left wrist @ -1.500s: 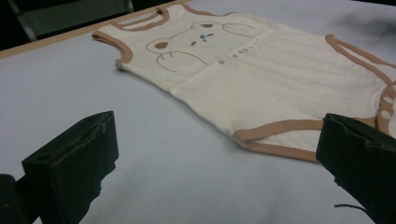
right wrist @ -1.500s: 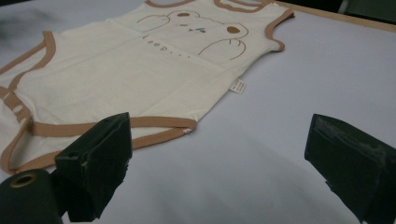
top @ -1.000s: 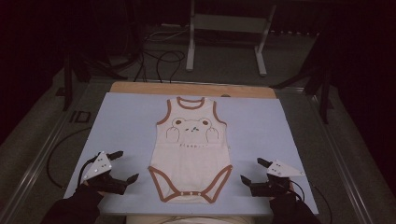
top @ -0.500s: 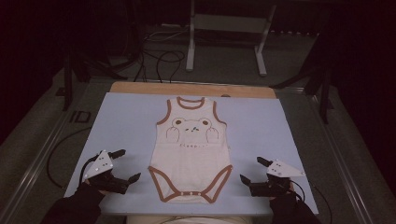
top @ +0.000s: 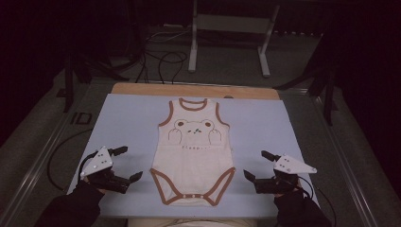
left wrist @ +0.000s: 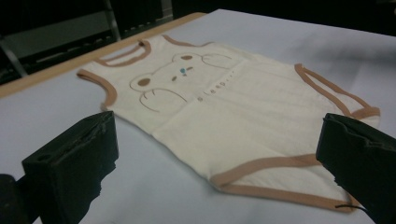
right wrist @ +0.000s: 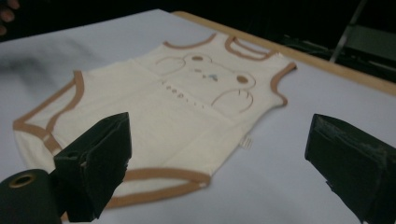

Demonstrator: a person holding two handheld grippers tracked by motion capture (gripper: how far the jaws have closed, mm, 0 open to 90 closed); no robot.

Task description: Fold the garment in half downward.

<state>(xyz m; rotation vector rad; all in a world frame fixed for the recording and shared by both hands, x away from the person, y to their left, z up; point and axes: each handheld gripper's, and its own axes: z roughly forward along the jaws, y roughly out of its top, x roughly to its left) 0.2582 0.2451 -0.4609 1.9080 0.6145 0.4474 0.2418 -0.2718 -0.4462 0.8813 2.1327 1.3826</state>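
Observation:
A cream sleeveless baby bodysuit [top: 194,153] with brown trim and a bear face lies flat, face up, in the middle of the pale blue mat [top: 127,123], neck away from me. My left gripper [top: 127,163] rests open on the mat to its left, by the leg opening. My right gripper [top: 257,164] rests open to its right. In the left gripper view the bodysuit [left wrist: 224,112] lies beyond the wide-apart jaws. The right gripper view shows the bodysuit [right wrist: 173,107] ahead of its spread jaws. Nothing sits between either pair of jaws.
The mat covers a wooden tabletop whose far edge [top: 194,90] shows as a tan strip. Beyond it stand a metal stand [top: 227,38] and cables [top: 156,56] on a dark floor. Bare mat lies on both sides of the garment.

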